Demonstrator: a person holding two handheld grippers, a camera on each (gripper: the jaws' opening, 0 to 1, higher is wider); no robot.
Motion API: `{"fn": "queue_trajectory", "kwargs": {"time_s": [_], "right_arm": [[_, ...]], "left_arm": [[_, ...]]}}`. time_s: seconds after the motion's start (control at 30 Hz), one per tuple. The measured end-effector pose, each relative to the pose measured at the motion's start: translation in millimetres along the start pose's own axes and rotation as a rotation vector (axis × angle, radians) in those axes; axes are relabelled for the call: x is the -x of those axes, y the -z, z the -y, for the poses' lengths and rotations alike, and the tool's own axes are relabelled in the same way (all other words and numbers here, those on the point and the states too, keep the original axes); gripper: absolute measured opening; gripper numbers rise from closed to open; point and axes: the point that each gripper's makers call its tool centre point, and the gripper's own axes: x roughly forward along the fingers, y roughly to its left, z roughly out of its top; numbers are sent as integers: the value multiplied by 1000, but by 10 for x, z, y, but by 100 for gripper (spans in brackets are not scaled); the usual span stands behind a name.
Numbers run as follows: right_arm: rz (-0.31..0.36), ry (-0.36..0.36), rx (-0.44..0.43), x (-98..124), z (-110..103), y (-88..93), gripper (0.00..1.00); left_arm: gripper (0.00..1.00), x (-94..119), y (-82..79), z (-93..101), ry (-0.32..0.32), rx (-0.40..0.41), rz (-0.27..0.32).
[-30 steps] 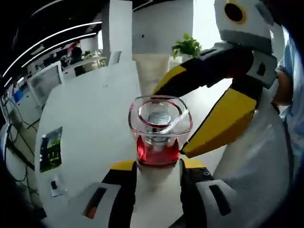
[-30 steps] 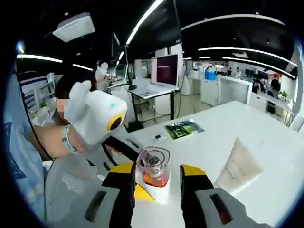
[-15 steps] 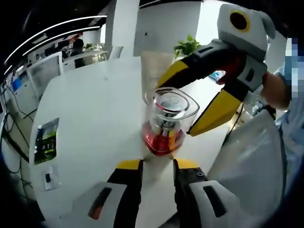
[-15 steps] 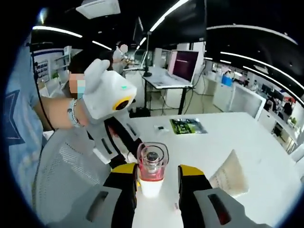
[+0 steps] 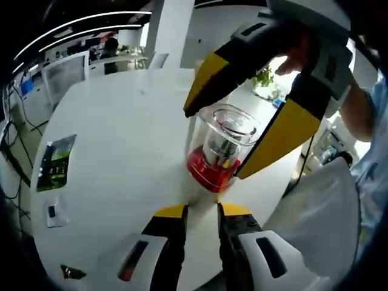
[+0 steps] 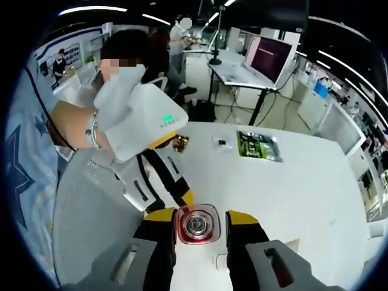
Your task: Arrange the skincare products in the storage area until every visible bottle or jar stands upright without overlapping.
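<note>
bottle: a clear glass perfume bottle (image 5: 221,148) with red liquid low in it and a silver sprayer inside a clear cap, tilted; its foot is at or just above the white table (image 5: 115,151), contact cannot be told.
right tongs: the right gripper (image 6: 199,217) pinches the bottle (image 6: 196,225) between its two yellow-tipped jaws, one on each side; in the left gripper view it (image 5: 239,142) comes from the upper right, jaws flanking the bottle.
left tongs: the left gripper (image 5: 202,211) has its jaws nearly together, a narrow gap between them, gripping nothing, just short of the bottle's foot.
beyond the tongs: a green-printed leaflet (image 6: 259,146) lies flat, well apart from the bottle.
person: a hand (image 6: 85,127) holds the left gripper's white body.
</note>
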Motion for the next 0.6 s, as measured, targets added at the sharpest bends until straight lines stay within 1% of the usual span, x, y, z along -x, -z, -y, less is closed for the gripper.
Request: {"fn": "queue_trajectory", "kwargs": {"time_s": [0.03,0.07,0.13,0.17,0.2,0.23,0.3,0.37,0.4,0.5,0.6], "right_arm": [[-26,-8,-5,-24,14,23,26],[-49,-13,0,-36,22,49,27],[-101,-35,6,-68,11,106,27],[-111,-39,13,-80,8,112,25],[-124,-44,21,-94,-3,126,25],[-155,-37,56,-106,11,159,25],[-193,-25,110,-133,14,193,26],[-245,-17,141,-151,18,227,26],[-251,-17,156,-163,21,225,26],[-266,-20,155,-199,39,215,27],[-261,-14,144,-219,130,189,26]], "left_arm": [[25,1,2,-15,6,30,3],[25,1,3,-26,10,40,5],[26,6,-1,-50,8,55,7],[26,12,-2,-63,2,55,9],[26,17,-2,-72,-6,52,11],[27,24,3,-86,-15,47,10],[27,32,18,-101,-24,48,6],[26,35,36,-119,-32,54,-3],[26,39,45,-135,-38,54,-7],[27,49,74,-171,-51,56,-18],[28,58,96,-198,-70,42,-26]]}}
